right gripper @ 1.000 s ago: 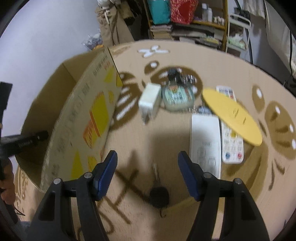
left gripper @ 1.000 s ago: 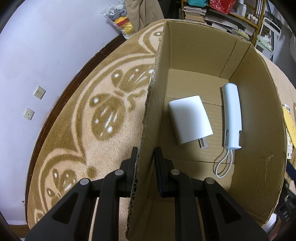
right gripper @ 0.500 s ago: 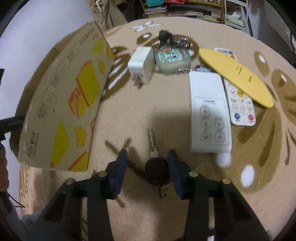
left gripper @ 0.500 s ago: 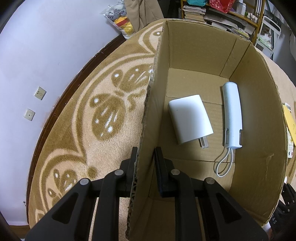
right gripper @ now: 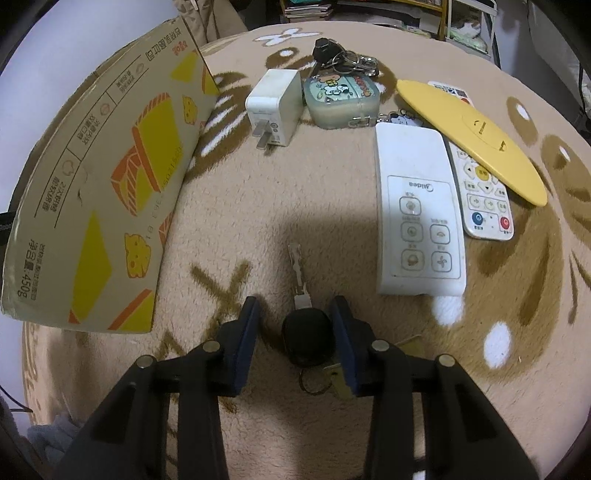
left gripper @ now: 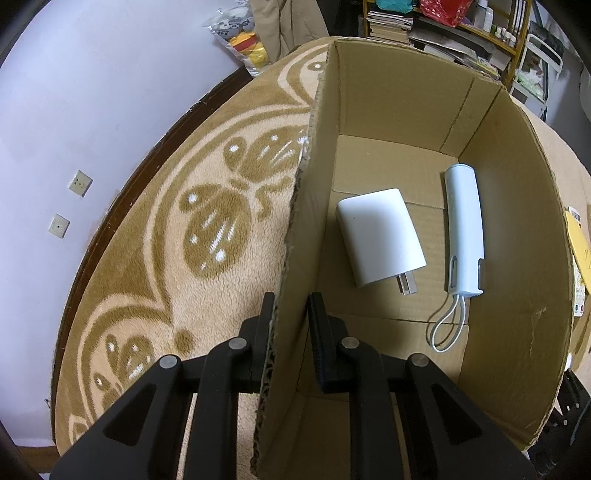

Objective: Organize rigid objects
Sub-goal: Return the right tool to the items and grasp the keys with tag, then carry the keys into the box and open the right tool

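Patterned beige rug [right gripper: 258,206] carries everything: left tool [left gripper: 290,314] clamps cardboard box [left gripper: 517,229] wall, right tool [right gripper: 293,317] spread around key [right gripper: 304,332].

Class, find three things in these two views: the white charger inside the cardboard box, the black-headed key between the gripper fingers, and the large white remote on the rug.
white charger [left gripper: 380,236]: left wrist view, middle of its flat face.
black-headed key [right gripper: 307,336]: right wrist view, its black head.
large white remote [right gripper: 417,206]: right wrist view, middle of its body.

A pale wall [left gripper: 92,92] with two sockets [left gripper: 70,203] fills the upper left; a cluttered bookshelf [left gripper: 443,26] stands along the top; a patterned tan blanket [left gripper: 184,240] covers the surface.
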Available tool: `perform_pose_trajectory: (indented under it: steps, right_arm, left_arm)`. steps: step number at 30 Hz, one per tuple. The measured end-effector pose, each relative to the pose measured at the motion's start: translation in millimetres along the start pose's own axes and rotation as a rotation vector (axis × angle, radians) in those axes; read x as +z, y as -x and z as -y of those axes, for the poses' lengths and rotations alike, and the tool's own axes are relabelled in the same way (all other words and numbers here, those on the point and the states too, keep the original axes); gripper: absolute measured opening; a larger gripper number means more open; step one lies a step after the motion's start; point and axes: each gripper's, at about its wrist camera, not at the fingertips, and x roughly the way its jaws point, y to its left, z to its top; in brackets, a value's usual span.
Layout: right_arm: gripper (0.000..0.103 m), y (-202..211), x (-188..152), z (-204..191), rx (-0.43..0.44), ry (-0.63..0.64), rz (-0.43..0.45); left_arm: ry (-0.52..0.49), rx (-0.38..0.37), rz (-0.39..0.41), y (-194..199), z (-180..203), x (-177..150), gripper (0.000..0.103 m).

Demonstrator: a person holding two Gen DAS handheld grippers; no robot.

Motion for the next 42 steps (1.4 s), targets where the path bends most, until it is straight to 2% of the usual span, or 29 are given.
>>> perform_pose_trajectory:
  steps: [4,12,23,36,42]
  right_arm:
    - [0.031,-3,-1,-8,-0.024,0.028,0.011]
    - [0.028,-5,-2,-17,-0.037,0.023,0.018]
    - [0.027,9,-3,-14,-0.038,0.003,0.076]
    - [0.027,39,28,7,0.029,-0.056,0.198]
    - [0.027,48,44,-8,0.035,-0.02,0.249]
  left_arm:
    - [-0.001,0.004,0.0,0,1,0,0.016]
    - [0.014,-0.004,-0.005,1,0,0,0.016]
    - [0.01,0.002,-0.008,2,1,2,0.016]
    - [0.005,0.004,-0.007,2,0,1,0.016]
    - [0.003,0.006,-0.007,1,0,2,0.016]
